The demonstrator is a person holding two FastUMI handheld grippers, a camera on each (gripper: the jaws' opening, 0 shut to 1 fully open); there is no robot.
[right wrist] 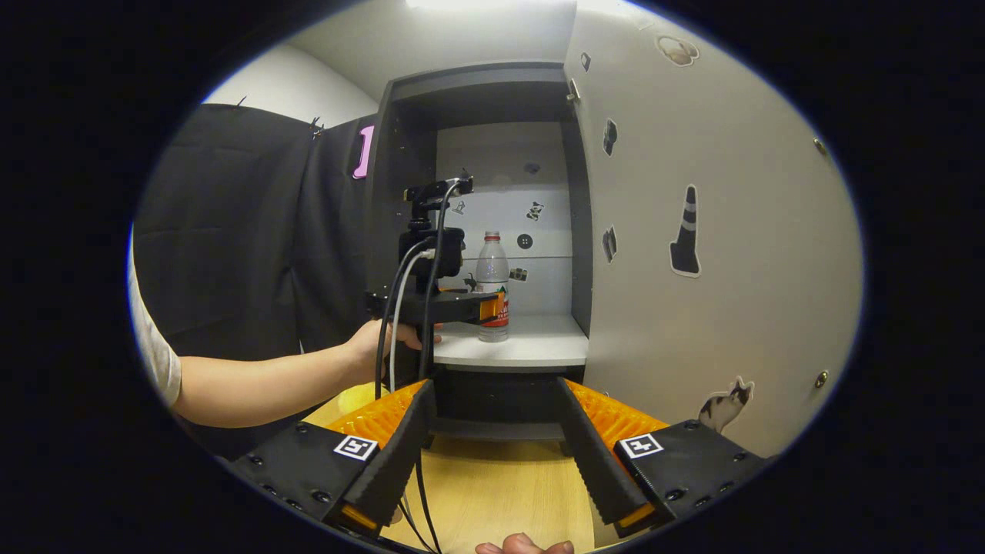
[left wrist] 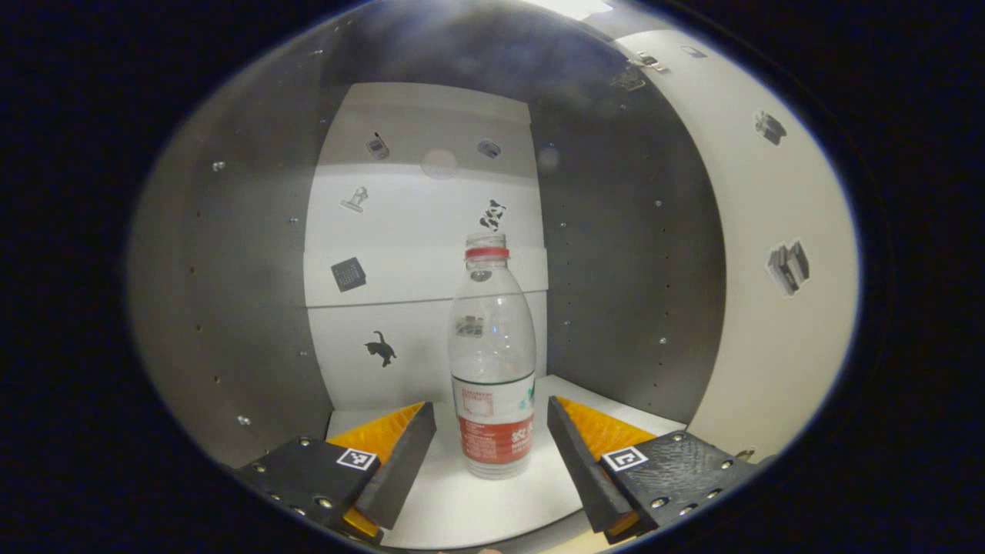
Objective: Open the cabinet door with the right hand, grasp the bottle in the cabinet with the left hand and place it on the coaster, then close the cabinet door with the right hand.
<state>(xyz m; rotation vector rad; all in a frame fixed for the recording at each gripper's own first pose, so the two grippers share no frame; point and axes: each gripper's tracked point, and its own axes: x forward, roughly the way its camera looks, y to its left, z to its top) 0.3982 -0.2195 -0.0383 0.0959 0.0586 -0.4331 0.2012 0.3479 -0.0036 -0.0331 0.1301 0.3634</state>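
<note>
Left gripper view: cabinet (left wrist: 254, 292) door (left wrist: 769, 308) open, bottle (left wrist: 492, 362) upright on white shelf (left wrist: 462, 508) inside; left gripper (left wrist: 491, 431) spread wide around it, not touching. Right gripper (right wrist: 492, 431) agape, empty.

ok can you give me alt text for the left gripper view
A clear plastic bottle with a red cap stands upright on the white shelf inside the open cabinet, between the open fingers of the left claw, not yet gripped. Small stickers dot the back panel.
</note>
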